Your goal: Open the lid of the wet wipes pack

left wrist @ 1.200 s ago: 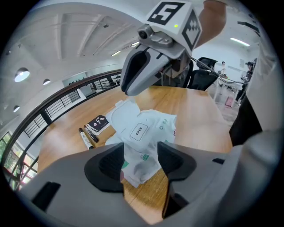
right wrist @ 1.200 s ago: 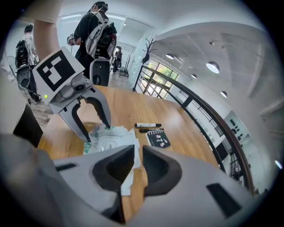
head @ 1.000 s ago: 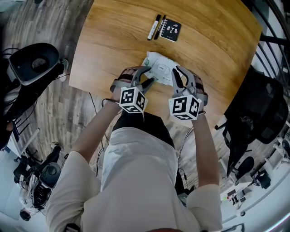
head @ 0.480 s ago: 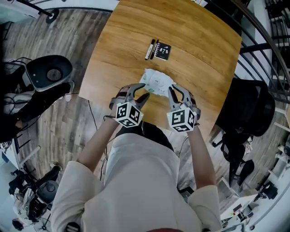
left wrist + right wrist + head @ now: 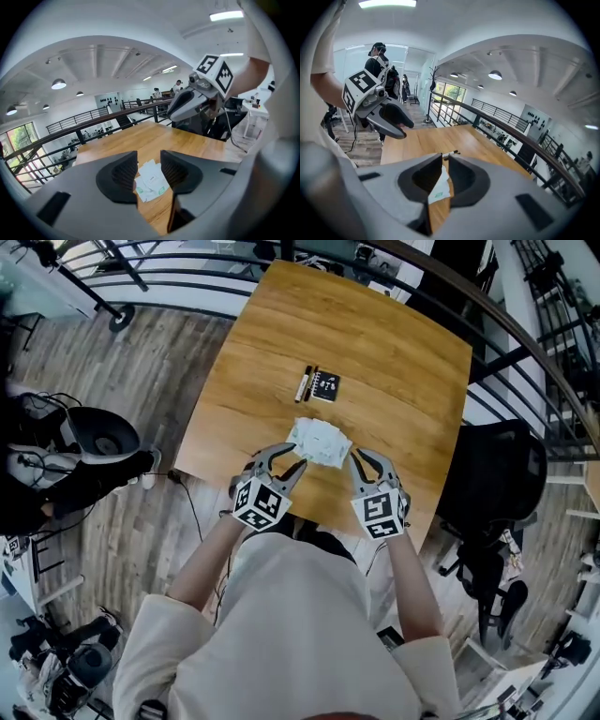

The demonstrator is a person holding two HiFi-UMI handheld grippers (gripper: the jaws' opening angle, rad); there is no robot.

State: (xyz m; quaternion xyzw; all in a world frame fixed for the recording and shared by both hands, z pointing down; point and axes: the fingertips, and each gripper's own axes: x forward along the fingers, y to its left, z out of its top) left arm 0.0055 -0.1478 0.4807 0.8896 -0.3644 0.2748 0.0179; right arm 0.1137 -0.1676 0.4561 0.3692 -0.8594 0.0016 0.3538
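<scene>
Wooden bench [image 5: 394, 362] bears white soft wet wipes pack [image 5: 320, 442] at 12 o'clock. Left tool [image 5: 292, 461]: jaws apart, lately closing, empty. Right tool [image 5: 356, 461]: narrowly apart, empty. Misaligned descent may shove the pack aside.

The wet wipes pack [image 5: 320, 442] lies on the table [image 5: 394, 362] by its near edge (marker [image 5: 302, 383] and card [image 5: 326, 387] beyond it).
</scene>
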